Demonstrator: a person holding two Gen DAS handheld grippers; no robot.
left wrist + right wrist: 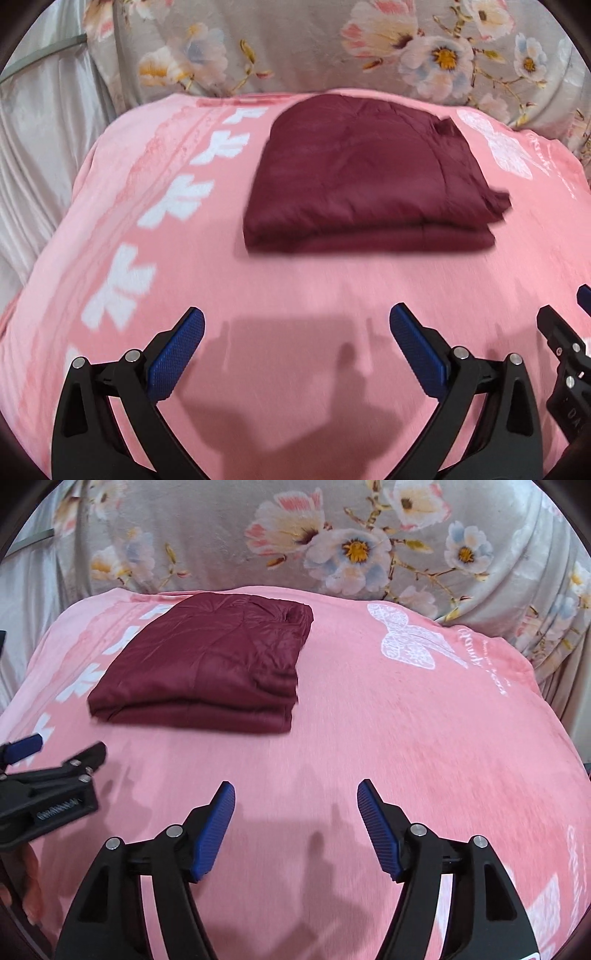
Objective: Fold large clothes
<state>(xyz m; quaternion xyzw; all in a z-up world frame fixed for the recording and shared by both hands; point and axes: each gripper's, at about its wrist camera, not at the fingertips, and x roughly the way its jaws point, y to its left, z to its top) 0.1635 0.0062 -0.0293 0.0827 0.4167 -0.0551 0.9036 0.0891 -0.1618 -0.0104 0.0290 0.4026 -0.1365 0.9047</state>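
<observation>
A dark maroon garment (pixel 369 177) lies folded into a flat rectangular stack on a pink blanket (pixel 295 288). It also shows in the right wrist view (pixel 207 668), up and to the left. My left gripper (pixel 297 321) is open and empty, hovering over the blanket in front of the stack. My right gripper (pixel 295 797) is open and empty, beside the left one, to the right of the stack. The right gripper's fingers (pixel 554 325) show at the right edge of the left wrist view. The left gripper (pixel 55 760) shows at the left of the right wrist view.
The pink blanket (pixel 406 720) has white butterfly and arrow-like prints. Behind it lies a grey floral sheet (pixel 332 546), bunched up. White satin fabric (pixel 40 147) lies at the left.
</observation>
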